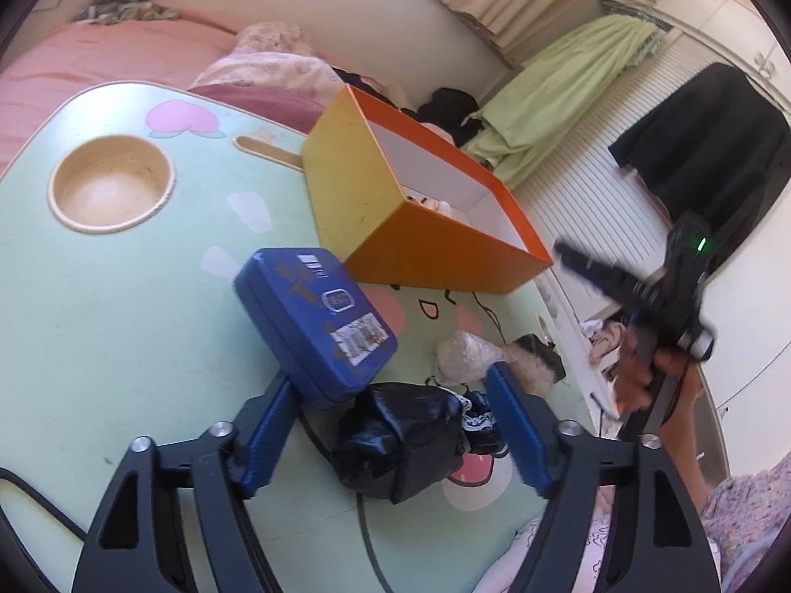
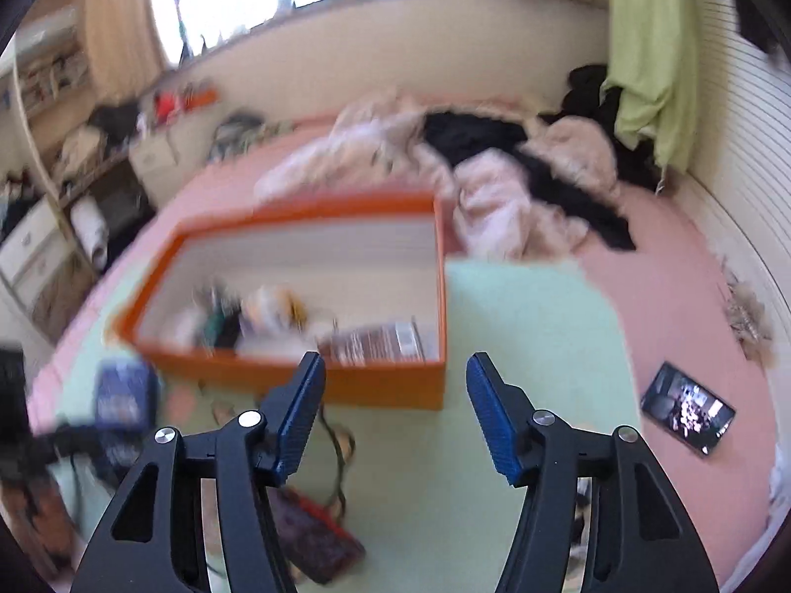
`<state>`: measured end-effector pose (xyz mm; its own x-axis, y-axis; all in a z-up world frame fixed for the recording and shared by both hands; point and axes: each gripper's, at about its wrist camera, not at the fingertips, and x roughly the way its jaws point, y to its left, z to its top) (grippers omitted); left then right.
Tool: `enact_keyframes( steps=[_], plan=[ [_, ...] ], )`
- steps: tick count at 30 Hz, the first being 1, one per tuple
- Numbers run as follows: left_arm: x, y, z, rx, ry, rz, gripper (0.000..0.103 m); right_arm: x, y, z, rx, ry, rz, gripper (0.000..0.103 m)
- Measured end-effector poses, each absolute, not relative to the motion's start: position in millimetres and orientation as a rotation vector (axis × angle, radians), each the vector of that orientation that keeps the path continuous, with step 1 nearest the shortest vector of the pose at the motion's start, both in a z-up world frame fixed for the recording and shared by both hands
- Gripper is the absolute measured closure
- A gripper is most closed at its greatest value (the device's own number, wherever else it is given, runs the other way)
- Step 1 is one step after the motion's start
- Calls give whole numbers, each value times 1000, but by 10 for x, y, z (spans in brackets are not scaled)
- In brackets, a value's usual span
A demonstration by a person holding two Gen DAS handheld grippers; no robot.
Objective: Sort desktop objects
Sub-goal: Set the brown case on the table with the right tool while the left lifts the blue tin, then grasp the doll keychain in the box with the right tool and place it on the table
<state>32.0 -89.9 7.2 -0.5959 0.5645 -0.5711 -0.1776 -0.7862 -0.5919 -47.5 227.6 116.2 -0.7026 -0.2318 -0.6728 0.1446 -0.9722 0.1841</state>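
Blue tin and black bag are lying on the green table, by an orange box.

The left hand-held gripper (image 1: 390, 425) is hanging low over the table (image 1: 123, 326) with its jaws apart. A crumpled black bag (image 1: 400, 444) is lying between its fingers, but the pads are not pressing on it. The blue tin (image 1: 316, 326) is sitting just ahead of its left finger. The orange box (image 1: 425, 207) is standing farther ahead, with small things inside it. The right hand-held gripper (image 2: 395, 415) is also standing with its jaws apart, and nothing is between them. The orange box is just in front of it. A phone (image 2: 687, 410) is lying on the pink bed (image 2: 692, 306), off to its right.
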Motion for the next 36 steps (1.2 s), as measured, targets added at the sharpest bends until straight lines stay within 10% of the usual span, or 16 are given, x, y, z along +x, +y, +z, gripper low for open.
enact_keyframes(
  steps=[15,29,36],
  plan=[
    [489,-1059,383,-977,-527,2715,12,-1508,1328,829,1539,-163,-2371,56],
    [460,-1056,429,-981,-637,2656,12,-1384,1019,853,1401,81,-2385,63],
    [434,-1161,516,-977,-650,2677,12,-966,1500,1338,1048,-207,-2458,63]
  ],
)
